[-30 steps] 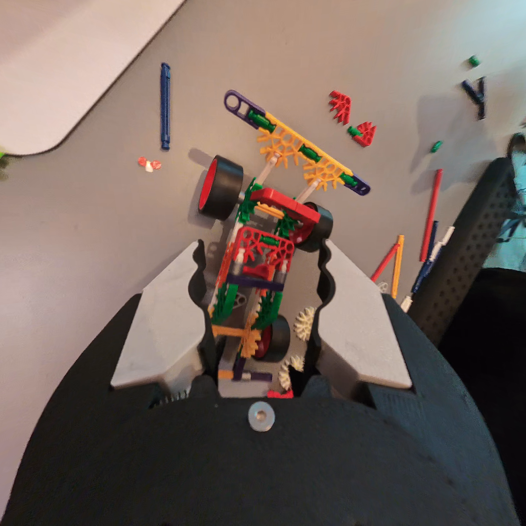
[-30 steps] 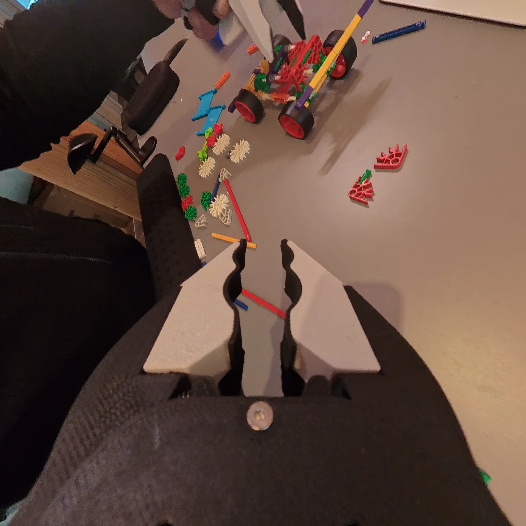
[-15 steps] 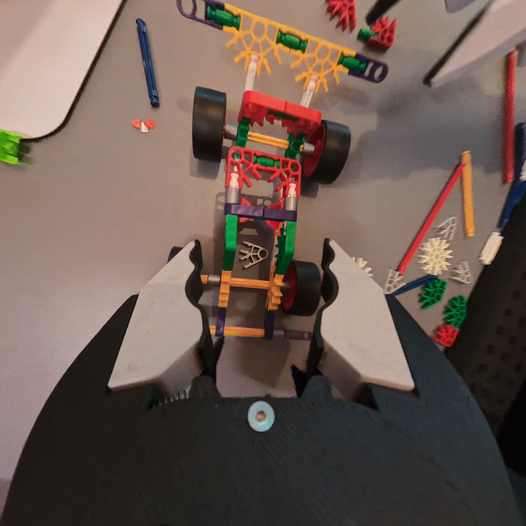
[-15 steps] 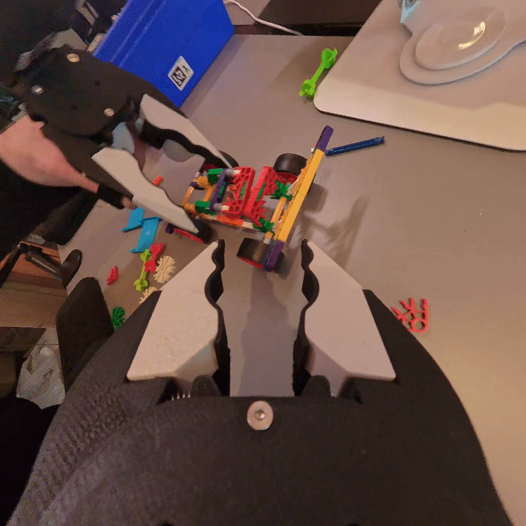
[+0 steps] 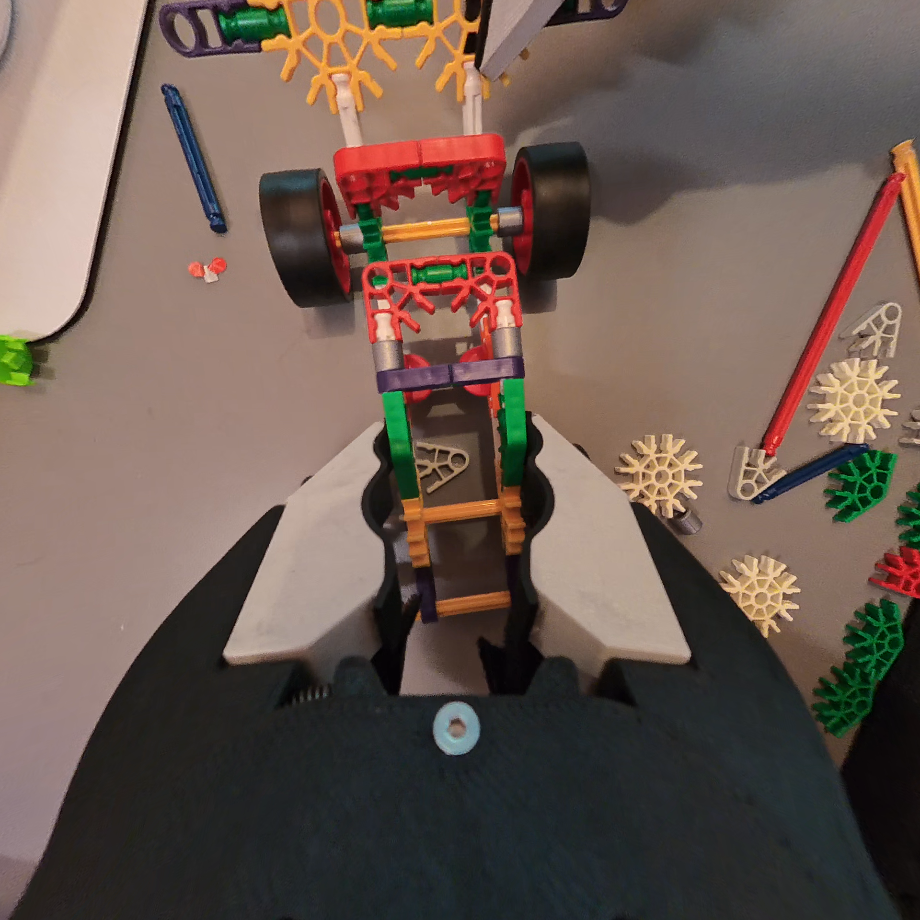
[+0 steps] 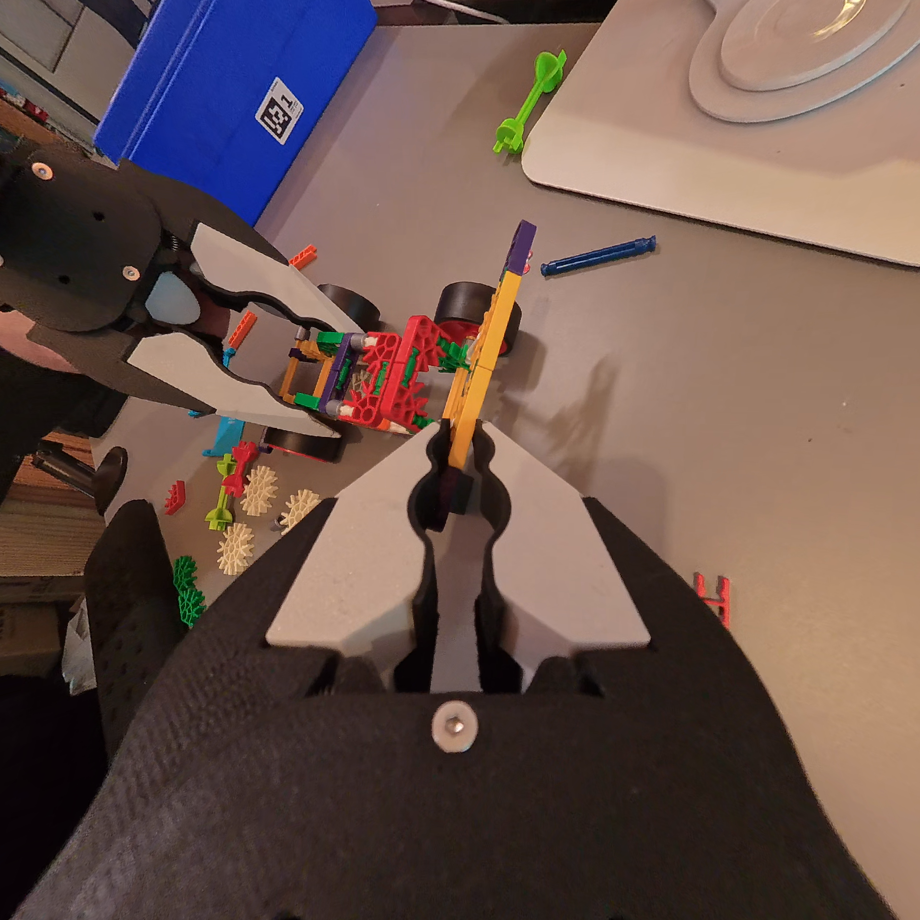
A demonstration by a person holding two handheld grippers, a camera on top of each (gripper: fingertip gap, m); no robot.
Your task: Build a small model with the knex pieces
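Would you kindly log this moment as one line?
left gripper: shut on colourful plastic toy car frame | right gripper: shut on its yellow-purple crossbar

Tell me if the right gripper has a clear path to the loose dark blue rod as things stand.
Probably not: the right gripper is shut on the toy car's yellow crossbar, and the dark blue rod lies beyond that bar on the table.

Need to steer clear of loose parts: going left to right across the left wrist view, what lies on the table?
Lime green piece → dark blue rod → toy car → cream snowflake connector → long red rod.
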